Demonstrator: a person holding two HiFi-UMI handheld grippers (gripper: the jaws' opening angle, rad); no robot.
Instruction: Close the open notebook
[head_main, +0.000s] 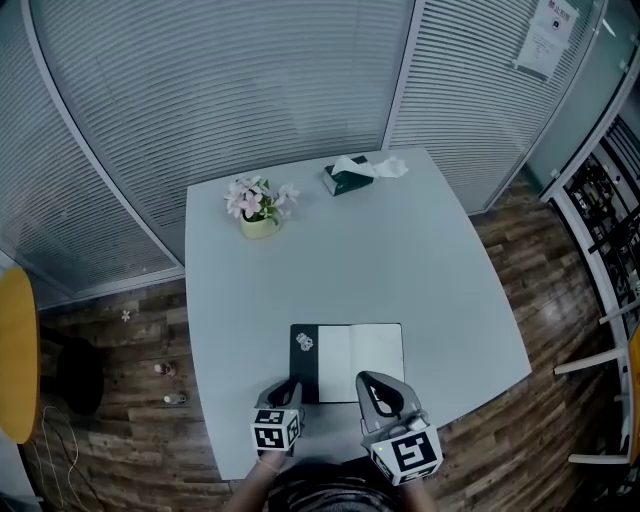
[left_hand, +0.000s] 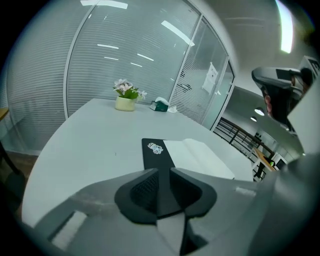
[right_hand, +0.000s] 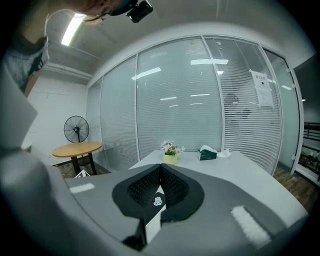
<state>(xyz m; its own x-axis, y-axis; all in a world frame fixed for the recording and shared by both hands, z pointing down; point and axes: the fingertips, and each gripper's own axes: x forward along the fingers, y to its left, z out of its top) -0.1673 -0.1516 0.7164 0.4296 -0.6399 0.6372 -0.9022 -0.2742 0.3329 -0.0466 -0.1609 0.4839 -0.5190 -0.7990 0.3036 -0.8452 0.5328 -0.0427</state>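
Head view: the open notebook (head_main: 347, 362) lay flat near the front edge of the grey table (head_main: 400, 250), spread wide and square to the person.
Notebook detail: its black cover was at the left and carried a small pale sticker (head_main: 304, 342); the white pages lay to the right.
Left gripper (head_main: 287, 388): it pointed downward at the notebook's near left corner, just above the black cover.
Left claw state: in the left gripper view the jaws stood a narrow slit apart, with the black cover showing through the gap; the pads pressed on nothing, and whether they touched the cover could not be told.
Right gripper (head_main: 378, 385): it hovered over the notebook's near edge, by the white pages.
Right claw state: in the right gripper view the pads met at their tips and held nothing; a sliver of the notebook showed below them.
Far side of table: a pot of pink flowers (head_main: 259, 205) stood at the left, and a dark green tissue box (head_main: 347, 178) sat well apart to its right.
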